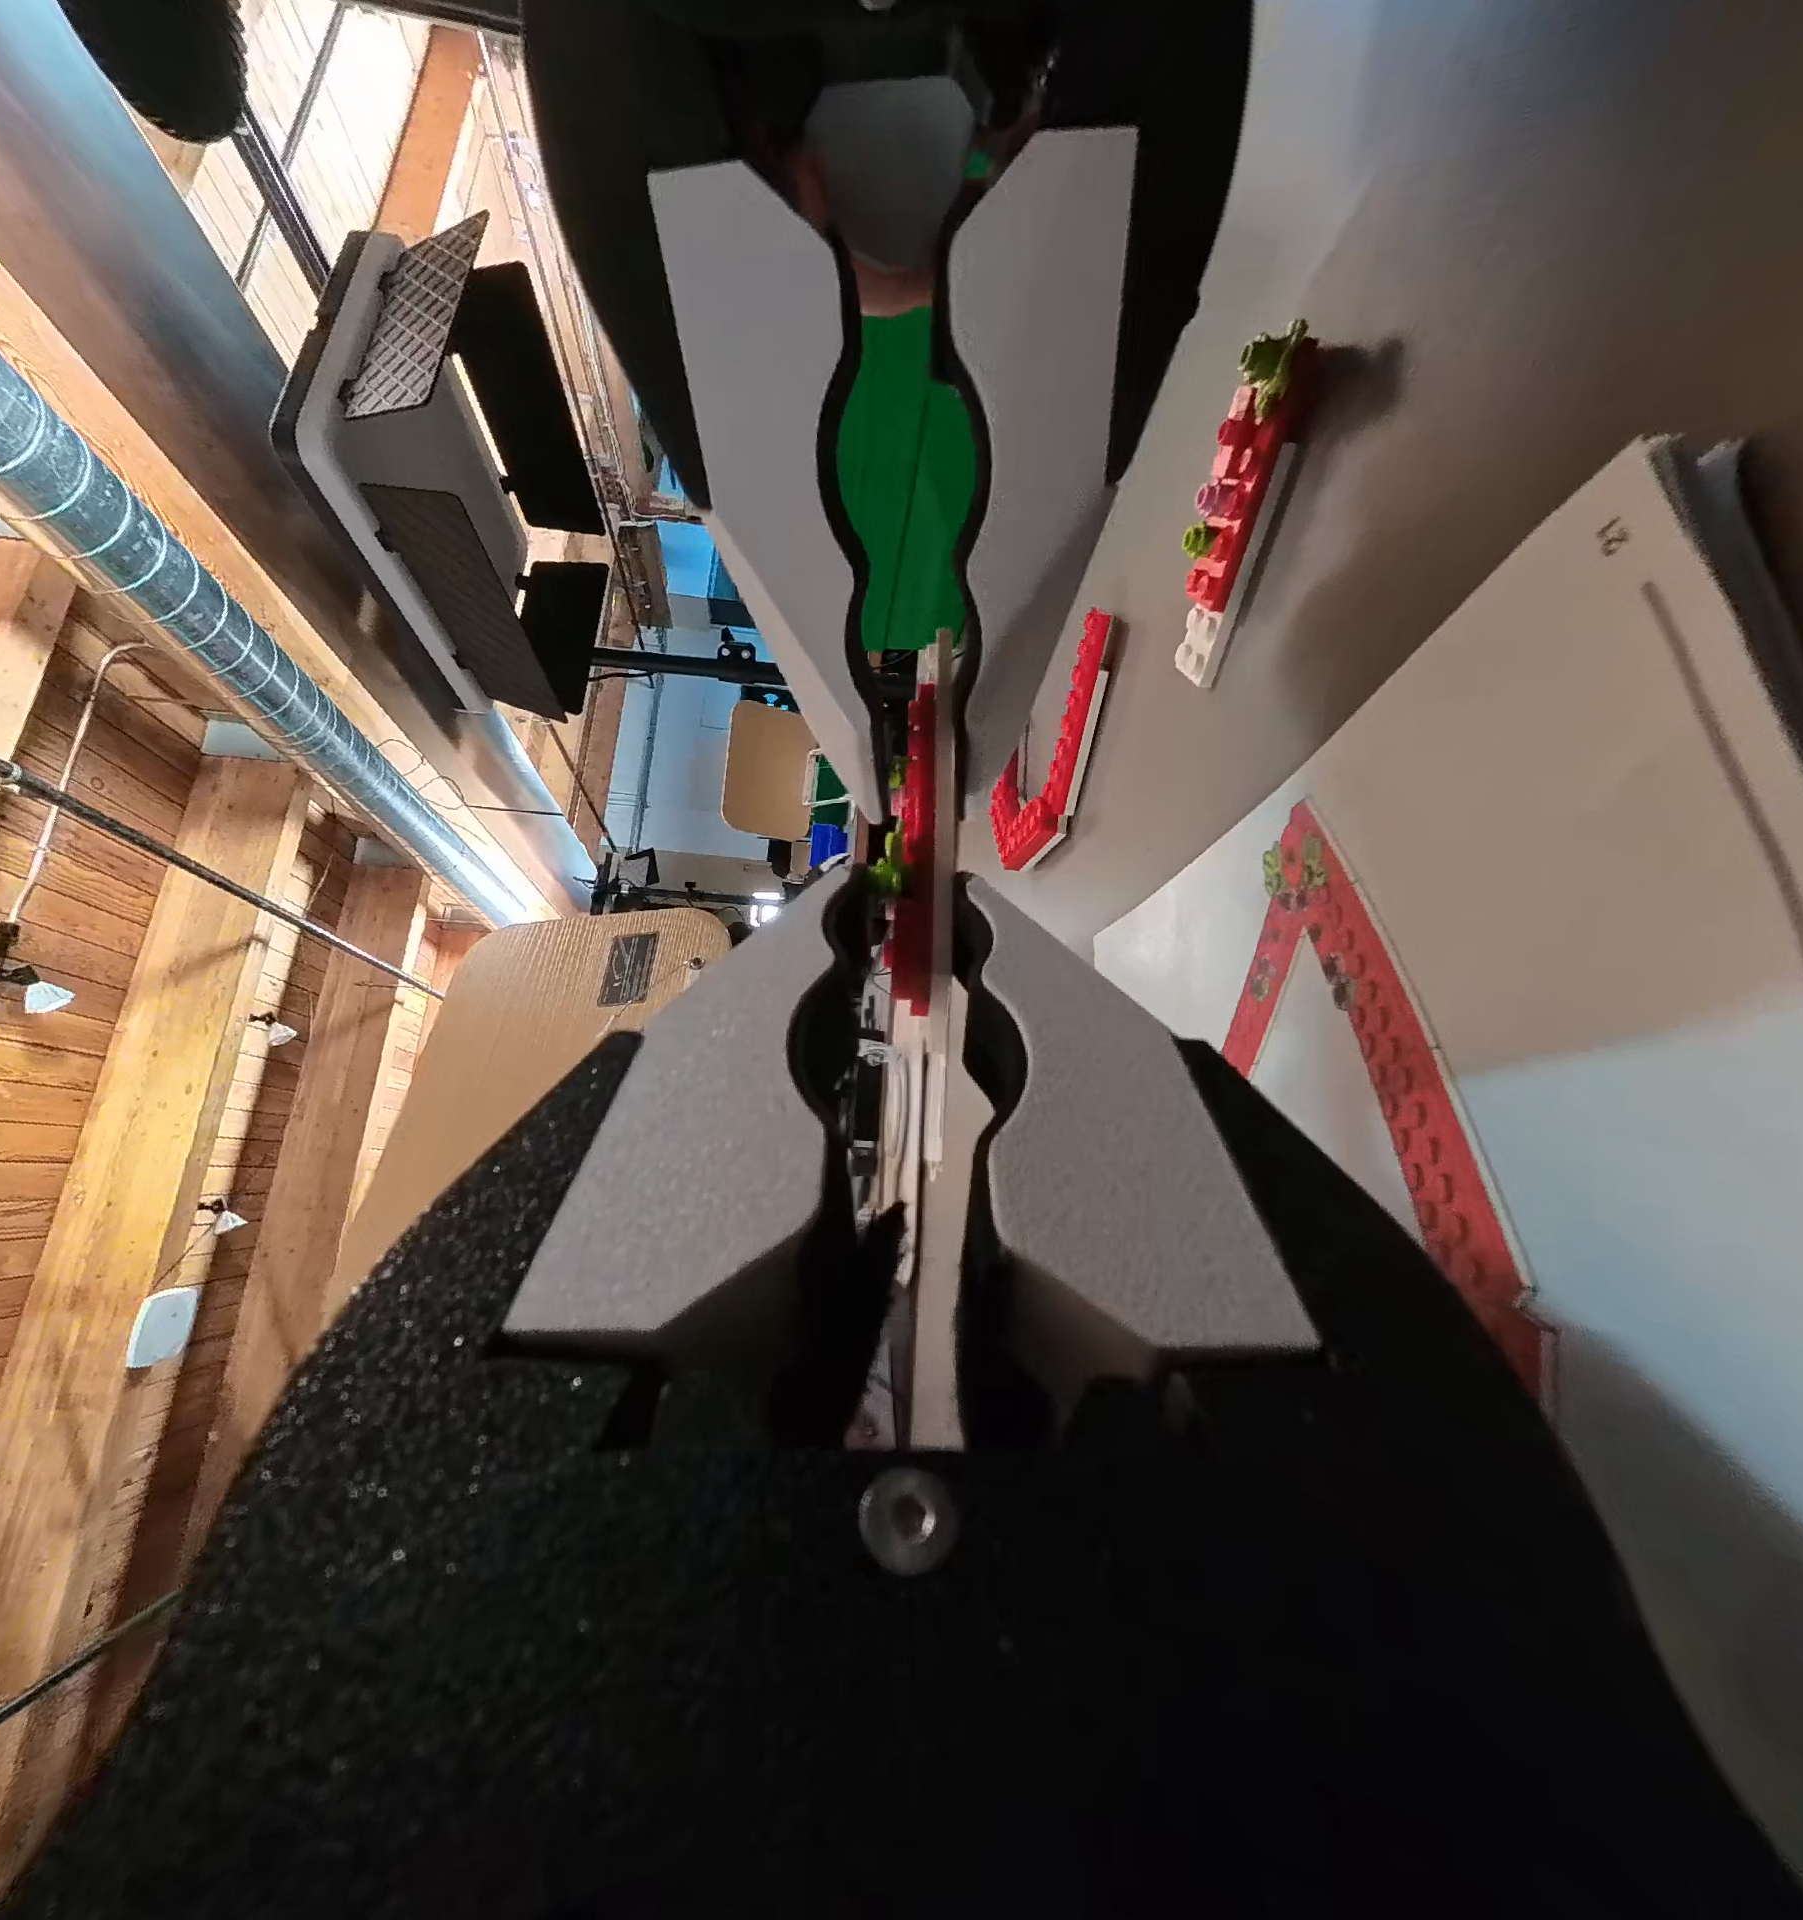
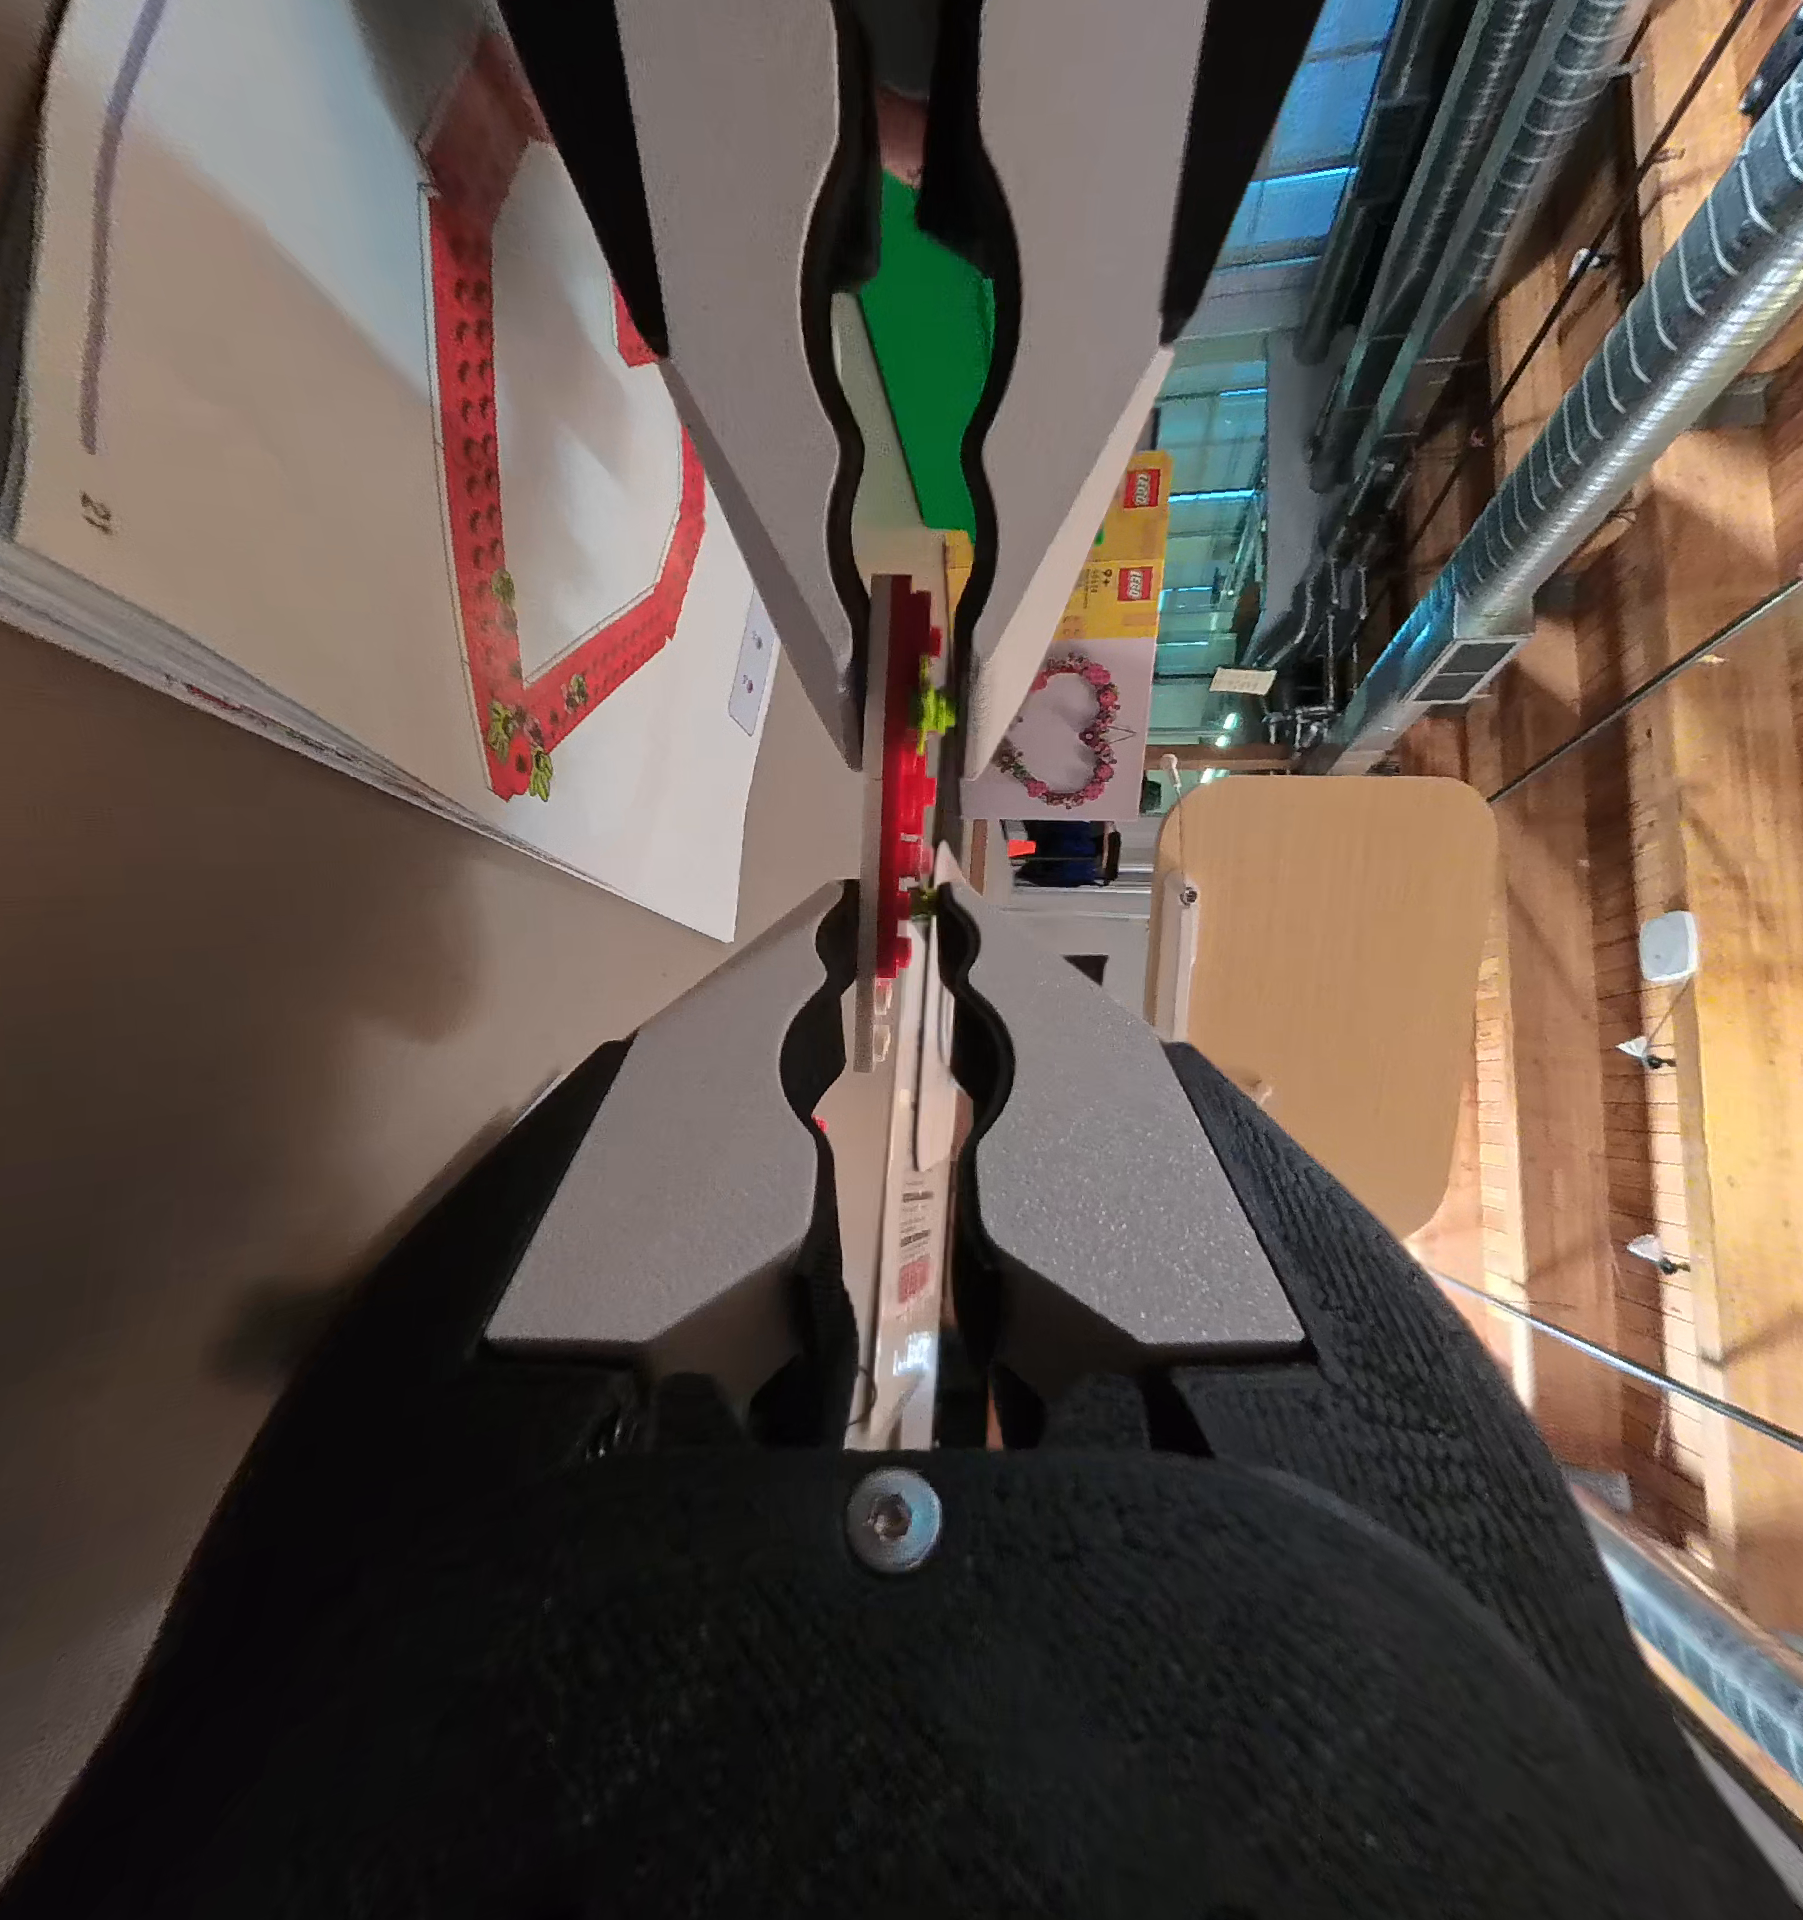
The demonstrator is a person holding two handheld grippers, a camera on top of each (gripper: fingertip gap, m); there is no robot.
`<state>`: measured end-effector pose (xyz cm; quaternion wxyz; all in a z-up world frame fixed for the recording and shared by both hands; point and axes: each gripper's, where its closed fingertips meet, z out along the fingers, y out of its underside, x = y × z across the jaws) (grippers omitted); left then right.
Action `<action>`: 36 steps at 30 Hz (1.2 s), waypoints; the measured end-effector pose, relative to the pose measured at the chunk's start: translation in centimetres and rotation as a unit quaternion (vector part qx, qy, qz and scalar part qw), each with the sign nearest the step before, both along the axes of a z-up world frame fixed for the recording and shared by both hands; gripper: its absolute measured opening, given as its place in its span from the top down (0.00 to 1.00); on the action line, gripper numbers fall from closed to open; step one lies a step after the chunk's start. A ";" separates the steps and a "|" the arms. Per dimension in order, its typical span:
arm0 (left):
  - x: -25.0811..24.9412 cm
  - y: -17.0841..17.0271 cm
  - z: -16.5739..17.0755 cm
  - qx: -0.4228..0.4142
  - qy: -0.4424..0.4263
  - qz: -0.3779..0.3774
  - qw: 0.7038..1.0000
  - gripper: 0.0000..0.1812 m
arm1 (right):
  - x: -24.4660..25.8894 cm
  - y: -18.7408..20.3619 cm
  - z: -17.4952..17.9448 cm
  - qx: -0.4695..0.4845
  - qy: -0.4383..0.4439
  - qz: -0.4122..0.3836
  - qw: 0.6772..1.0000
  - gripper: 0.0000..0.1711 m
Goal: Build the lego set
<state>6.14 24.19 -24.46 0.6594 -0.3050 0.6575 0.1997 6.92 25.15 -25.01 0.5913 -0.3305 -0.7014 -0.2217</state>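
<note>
Both the left gripper [image 1: 918, 862] and right gripper [image 2: 902, 831] are clamped nearly closed on one red-and-white brick panel [image 1: 923, 831] held edge-on in mid-air (light, stiff, but seam-fragile), best held by its plate edges.

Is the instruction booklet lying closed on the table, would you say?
No, the instruction booklet lies open, its page showing a red heart-shaped frame.

3 red lego sections: held [image 1: 918, 831], U-shaped [image 1: 1053, 758], flowered [image 1: 1240, 499]; 1 booklet [image 1: 1499, 727]; 1 box [image 2: 1105, 644].
</note>
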 end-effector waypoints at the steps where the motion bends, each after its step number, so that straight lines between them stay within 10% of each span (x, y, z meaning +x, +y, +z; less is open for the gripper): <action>1: 0.0 0.0 0.0 -0.006 -0.003 0.000 1.000 0.94 | 0.0 0.0 0.0 -0.003 0.000 -0.002 1.000 0.93; 21: -0.2 0.3 -0.5 -0.055 -0.012 0.001 0.998 0.93 | -0.1 0.2 -0.6 -0.086 0.020 -0.014 0.996 0.93; 24: -0.2 0.5 -0.5 -0.056 -0.014 0.005 0.998 0.93 | 0.6 0.2 -0.7 -0.181 0.059 -0.046 0.981 0.62; 36: 0.7 -1.8 1.4 -0.094 -0.087 -0.073 0.989 0.82 | 2.4 -1.4 0.6 -0.139 0.055 -0.059 0.987 0.96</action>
